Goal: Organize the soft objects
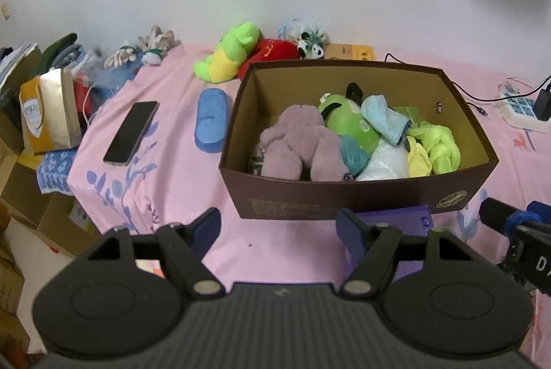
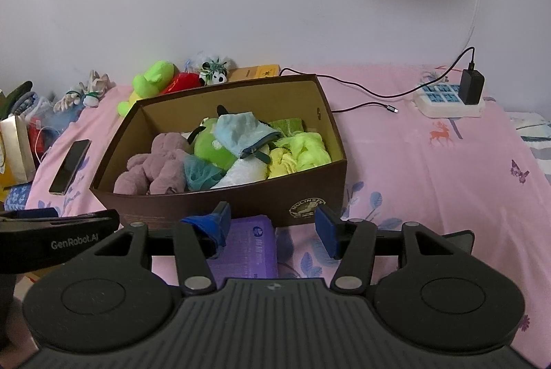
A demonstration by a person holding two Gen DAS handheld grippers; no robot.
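target: green plush (image 1: pixel 227 53) on the bed, beyond the box's (image 1: pixel 361 196) far-left corner, long axis slanting up-right | my left hand-held gripper (image 1: pixel 277 226) nearer, open, empty | my right hand-held gripper (image 2: pixel 272 224) open, empty, box-front

A: What sits under the dark brown cardboard box (image 2: pixel 310 193) ahead of the hand-held gripper?

B: A flat purple packet (image 2: pixel 253 248), its far end hidden beneath the box and its print too small to read.

A: And inside the box?

B: The mauve plush toy (image 1: pixel 299 141) covers a patterned scrap below it; I cannot tell what that is. The white bubble-textured bundle (image 1: pixel 382 162) is half buried.

A: Far left?

B: Cardboard cartons (image 1: pixel 20 193) run off the edge, blurred.
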